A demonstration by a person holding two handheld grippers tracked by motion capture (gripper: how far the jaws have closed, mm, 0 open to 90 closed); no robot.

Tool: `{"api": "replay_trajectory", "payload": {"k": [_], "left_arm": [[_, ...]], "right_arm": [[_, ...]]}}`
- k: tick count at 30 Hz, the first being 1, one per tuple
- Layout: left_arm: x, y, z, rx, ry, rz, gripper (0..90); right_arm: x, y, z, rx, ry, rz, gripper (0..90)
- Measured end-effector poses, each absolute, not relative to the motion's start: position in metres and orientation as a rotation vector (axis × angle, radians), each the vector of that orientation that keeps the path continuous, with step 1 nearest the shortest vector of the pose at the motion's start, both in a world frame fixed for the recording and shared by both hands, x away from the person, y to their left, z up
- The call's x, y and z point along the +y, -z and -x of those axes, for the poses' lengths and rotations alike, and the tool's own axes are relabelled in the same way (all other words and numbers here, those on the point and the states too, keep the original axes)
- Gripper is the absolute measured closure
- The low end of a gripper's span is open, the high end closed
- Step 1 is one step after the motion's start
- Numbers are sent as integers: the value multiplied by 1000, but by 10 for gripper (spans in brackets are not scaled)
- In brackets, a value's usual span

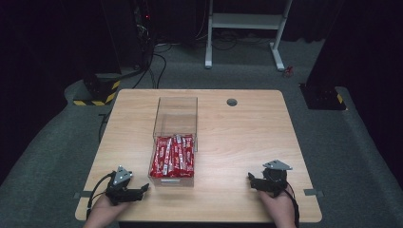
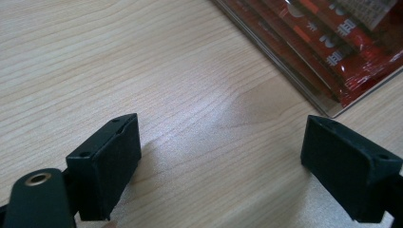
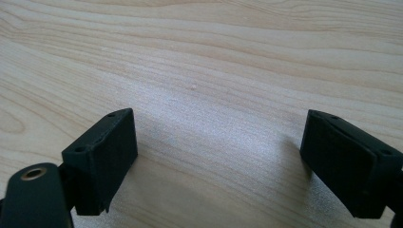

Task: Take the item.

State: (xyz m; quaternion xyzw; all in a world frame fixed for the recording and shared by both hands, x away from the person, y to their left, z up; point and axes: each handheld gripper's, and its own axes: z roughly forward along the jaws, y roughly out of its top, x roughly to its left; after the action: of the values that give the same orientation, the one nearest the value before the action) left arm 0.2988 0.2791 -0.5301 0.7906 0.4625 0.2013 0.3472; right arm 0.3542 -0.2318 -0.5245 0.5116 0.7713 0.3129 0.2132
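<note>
The left gripper [image 1: 142, 189] rested on the table [image 1: 237, 137], jaws apart and empty, just beside the near end of the clear box [image 1: 174, 124] of red packets [image 1: 172, 156], whose long axis ran away from the person. The right gripper [image 1: 250, 178], also wide and empty, lay farther away.

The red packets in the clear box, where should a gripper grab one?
Probably from above, at a top end of a red packet. They stand packed side by side in the clear box, whose walls block the sides. The left gripper, jaws open, is nearest.
</note>
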Motion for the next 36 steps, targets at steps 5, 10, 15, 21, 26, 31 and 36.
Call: {"api": "replay_trajectory", "payload": {"k": [5,10,15,21,26,31,36], "left_arm": [[279,530,-299,1200,-522,-2050,134],[279,530,-299,1200,-522,-2050,134],[279,530,-299,1199,-522,-2050,134],[279,530,-299,1199,-522,-2051,134],[279,530,-299,1200,-522,-2050,134],[279,530,-299,1200,-522,-2050,134],[279,530,-299,1200,-522,-2050,134]], "right_arm": [[-232,524,-354,2140,-868,-1424,119],[-232,524,-354,2140,-869,-1424,119],[-232,524,-354,2143,-870,-1421,116],[-232,524,-354,2147,-871,-1417,119],[-232,524,-353,2147,-873,-1412,133],[-233,523,-352,2147,-881,-1408,140],[-235,521,-352,2140,-898,-1409,143]]}}
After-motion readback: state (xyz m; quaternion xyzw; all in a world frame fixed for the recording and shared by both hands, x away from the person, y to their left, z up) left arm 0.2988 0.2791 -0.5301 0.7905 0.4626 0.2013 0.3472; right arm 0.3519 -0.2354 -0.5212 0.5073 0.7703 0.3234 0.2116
